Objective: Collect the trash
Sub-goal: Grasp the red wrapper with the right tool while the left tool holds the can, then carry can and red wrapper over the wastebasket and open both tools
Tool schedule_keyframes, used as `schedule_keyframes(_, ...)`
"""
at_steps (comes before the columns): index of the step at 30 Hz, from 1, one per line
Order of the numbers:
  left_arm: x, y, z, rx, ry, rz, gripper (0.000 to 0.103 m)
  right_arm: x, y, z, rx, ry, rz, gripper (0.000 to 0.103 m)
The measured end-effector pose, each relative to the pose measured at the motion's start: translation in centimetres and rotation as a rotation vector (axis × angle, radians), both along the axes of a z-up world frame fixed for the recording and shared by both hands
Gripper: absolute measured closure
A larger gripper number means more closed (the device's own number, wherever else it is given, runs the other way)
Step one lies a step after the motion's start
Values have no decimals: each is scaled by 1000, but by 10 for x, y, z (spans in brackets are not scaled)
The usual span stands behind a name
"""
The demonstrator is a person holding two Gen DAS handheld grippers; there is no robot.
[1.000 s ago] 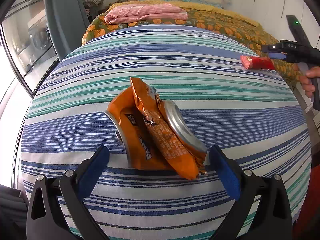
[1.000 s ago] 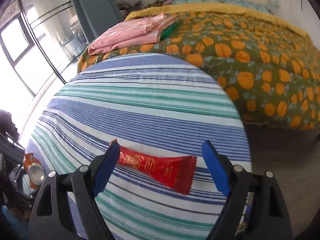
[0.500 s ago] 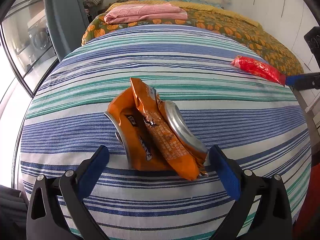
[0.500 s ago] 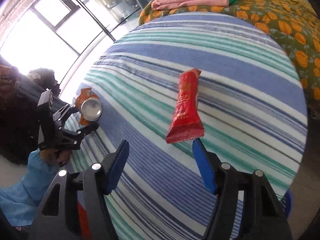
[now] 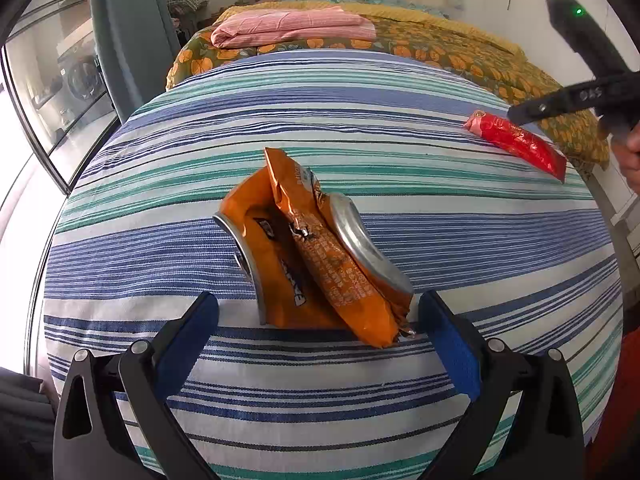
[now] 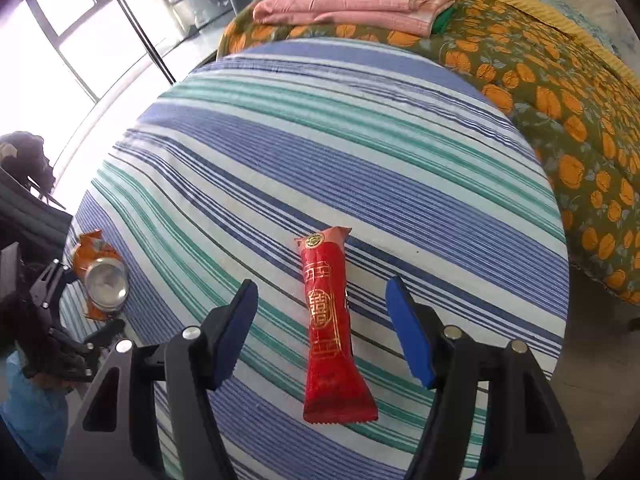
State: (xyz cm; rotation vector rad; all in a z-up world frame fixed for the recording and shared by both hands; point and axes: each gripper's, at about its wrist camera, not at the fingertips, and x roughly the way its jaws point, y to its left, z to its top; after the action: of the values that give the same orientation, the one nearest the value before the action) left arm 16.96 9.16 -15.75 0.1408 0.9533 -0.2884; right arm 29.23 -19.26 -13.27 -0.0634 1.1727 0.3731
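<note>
L gripper [image 5: 318, 330]: jaws wide apart, blue pads clear of everything, pitched steeply down at the round table w/ blue, teal and white striped cloth [image 5: 360, 104]. Crushed orange aluminium drink can [image 5: 316, 256] lies on its side just ahead of the pads, in line w/ the gap; its near end sits close to the right-side pad, whether touching cannot be told. Not gripped.

R gripper [image 6: 322, 330]: jaws part open, nothing clamped. The gap narrowed during the last second, but no contact seen. Long red foil snack wrapper w/ gold print [image 6: 328, 320] lies flat on the cloth, lengthwise betw. the two pads, clear space on both sides; crimped end nearest the gripper body, other end pointing away past the tips. Tool tilted steeply down.

From L wrist view: R tool hangs over the far right table edge, one black finger [image 5: 536, 110] above the wrapper's far end; fingers of the person's hand [image 5: 628, 152] wrap its handle.

Beyond both tips: bed w/ green quilt w/ orange print [image 6: 560, 92], folded pink cloth [image 6: 352, 4] on it.
</note>
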Motion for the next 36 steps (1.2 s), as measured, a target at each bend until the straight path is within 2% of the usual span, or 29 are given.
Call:
schedule_keyframes(1, -2, 5, 3, -40, -4, -6, 5, 3, 6, -8, -33, 5, 5, 41)
schedule_keyframes(2, -4, 10, 5, -86, -7, -5, 5, 4, 10, -16, -57, 15, -1, 54)
schedule_keyframes(5, -13, 25, 11, -182, -20, 24, 5, -2, 11, -21, -55, 1, -51, 82)
schedule_keyframes(6, -15, 27, 12, -197, -26, 27, 5, -6, 11, -20, -49, -9, -58, 83)
schedule_keyframes(13, -2, 15, 16, -167, -38, 94, 5, -67, 25, -7, 52, -40, -42, 86)
schedule_keyframes(19, 9, 10, 9, -103, -13, 129, 5, -125, 33, -22, 43, -62, -39, 85)
schedule_keyframes(20, 9, 11, 8, -102, -11, 132, 5, -127, 33, -23, 37, -71, -36, 81)
schedule_keyframes(21, 9, 12, 7, -113, -5, 130, 8, -127, 34, -24, 19, -77, -38, 67)
schedule_keyframes(23, 10, 14, 7, -127, -4, 121, 12, -123, 33, -23, 13, -69, -44, 58)
schedule_keyframes(30, 15, 3, 7, -76, -11, 69, 27, -107, 43, -18, -12, -34, -16, 58)
schedule_keyframes(32, 14, 0, 7, -62, -16, 64, 29, -99, 45, -23, -21, 12, -8, 62)
schedule_keyframes(33, 14, -2, 7, -55, -19, 61, 31, -98, 46, -26, -21, 23, -10, 79)
schedule_keyframes(36, 6, -7, 10, -31, -42, 54, 35, -101, 43, -23, -14, 0, -25, 85)
